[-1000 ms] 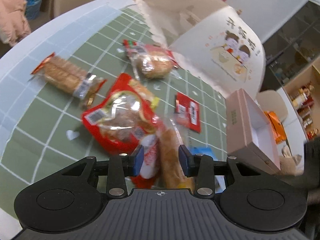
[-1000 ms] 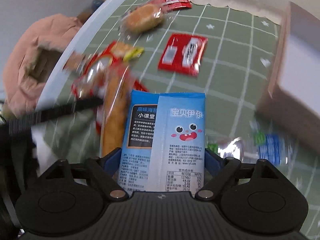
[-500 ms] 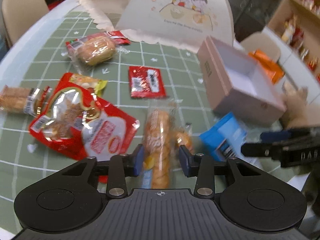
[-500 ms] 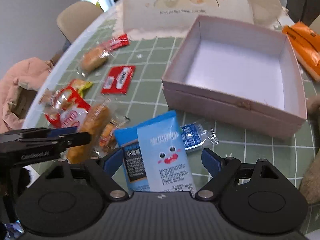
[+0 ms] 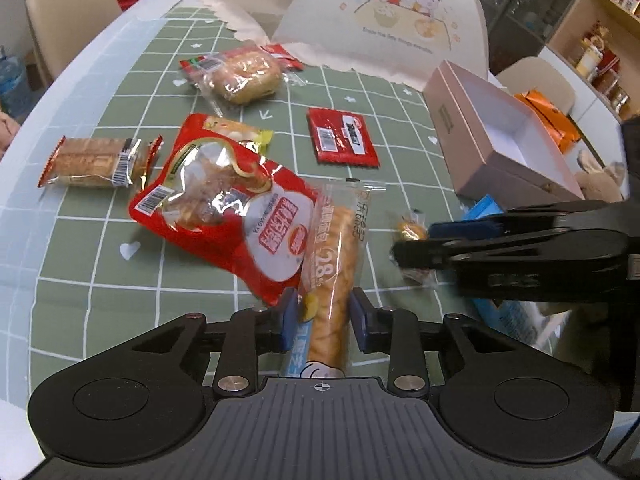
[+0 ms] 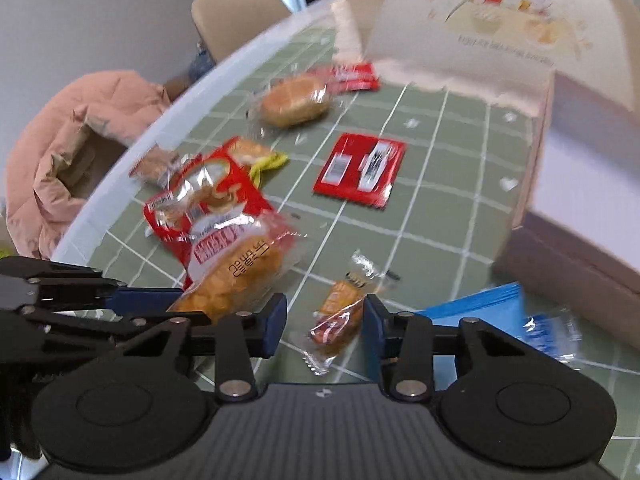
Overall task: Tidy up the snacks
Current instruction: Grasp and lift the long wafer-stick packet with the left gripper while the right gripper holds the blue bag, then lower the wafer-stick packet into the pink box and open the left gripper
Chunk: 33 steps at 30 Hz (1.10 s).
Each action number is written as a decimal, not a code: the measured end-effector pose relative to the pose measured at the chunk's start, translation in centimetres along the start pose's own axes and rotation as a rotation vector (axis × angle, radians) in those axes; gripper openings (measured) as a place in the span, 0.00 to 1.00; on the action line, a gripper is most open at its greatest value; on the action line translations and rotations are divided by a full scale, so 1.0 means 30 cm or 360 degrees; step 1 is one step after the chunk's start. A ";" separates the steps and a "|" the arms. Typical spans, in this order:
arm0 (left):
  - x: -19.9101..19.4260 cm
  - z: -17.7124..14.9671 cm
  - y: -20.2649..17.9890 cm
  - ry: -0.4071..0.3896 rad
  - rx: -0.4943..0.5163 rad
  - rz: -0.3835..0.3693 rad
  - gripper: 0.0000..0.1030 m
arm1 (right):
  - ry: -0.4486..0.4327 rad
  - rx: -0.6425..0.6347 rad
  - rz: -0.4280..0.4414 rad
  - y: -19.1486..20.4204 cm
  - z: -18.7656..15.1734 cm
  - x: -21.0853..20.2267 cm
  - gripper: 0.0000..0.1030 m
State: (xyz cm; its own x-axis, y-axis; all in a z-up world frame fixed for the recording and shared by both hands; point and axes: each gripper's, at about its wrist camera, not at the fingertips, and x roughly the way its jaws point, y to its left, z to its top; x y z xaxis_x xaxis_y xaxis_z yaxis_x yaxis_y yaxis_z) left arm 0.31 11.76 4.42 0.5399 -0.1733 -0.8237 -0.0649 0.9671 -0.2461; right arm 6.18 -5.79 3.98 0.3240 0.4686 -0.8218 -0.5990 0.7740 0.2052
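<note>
My left gripper [image 5: 323, 314] is shut on a long bread stick in a clear wrapper [image 5: 334, 264], which shows in the right wrist view too [image 6: 236, 280]. My right gripper [image 6: 325, 320] is open, with a small orange wrapped snack [image 6: 338, 312] lying between its fingers on the green checked cloth; the snack also shows in the left wrist view [image 5: 408, 232]. A blue packet [image 6: 480, 312] lies to the right of it beside the open pink box [image 5: 500, 140]. The right gripper appears at the right of the left wrist view [image 5: 420, 250].
A large red snack bag [image 5: 224, 208], a flat red packet [image 5: 342, 142], a wrapped bun [image 5: 244, 74] and a wafer pack [image 5: 92, 162] lie on the cloth. A printed cover [image 5: 384, 20] stands behind. A pink jacket [image 6: 72, 148] hangs beyond the table edge.
My right gripper has let go of the blue packet and moved left over the small orange snack. My left gripper has stayed shut on the bread stick.
</note>
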 end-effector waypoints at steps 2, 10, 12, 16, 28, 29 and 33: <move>0.013 0.002 -0.001 0.0019 -0.0002 -0.0010 0.37 | 0.0034 -0.0003 -0.0041 0.005 -0.005 0.027 0.33; 0.086 0.031 -0.085 0.0092 0.0208 0.0025 0.36 | -0.0018 0.0029 -0.0013 -0.013 -0.067 -0.137 0.17; 0.094 0.035 -0.110 0.0114 0.0236 -0.0012 0.35 | -0.0069 0.0078 -0.0016 -0.044 -0.094 -0.208 0.17; 0.093 0.019 -0.181 0.0109 0.0351 -0.0153 0.33 | -0.0144 0.0260 -0.0095 -0.153 -0.161 -0.345 0.17; -0.130 0.435 -0.472 -0.0437 0.0382 -0.0711 0.32 | -0.0353 0.0554 -0.0409 -0.387 -0.239 -0.611 0.17; -0.116 0.481 -0.508 -0.0473 0.0393 -0.0716 0.32 | -0.0359 0.0546 -0.0409 -0.386 -0.239 -0.616 0.17; -0.001 0.600 -0.606 -0.0519 0.0315 -0.0690 0.32 | -0.0368 0.0490 -0.0401 -0.383 -0.237 -0.627 0.17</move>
State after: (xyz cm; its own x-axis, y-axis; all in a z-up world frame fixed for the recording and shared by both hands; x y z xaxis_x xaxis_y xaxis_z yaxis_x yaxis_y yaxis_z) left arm 16.58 -2.45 18.13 0.7148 -0.5257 -0.4613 0.3612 0.8422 -0.4002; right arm 1.77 -26.53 13.29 0.6075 0.3052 -0.7334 -0.2463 0.9501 0.1913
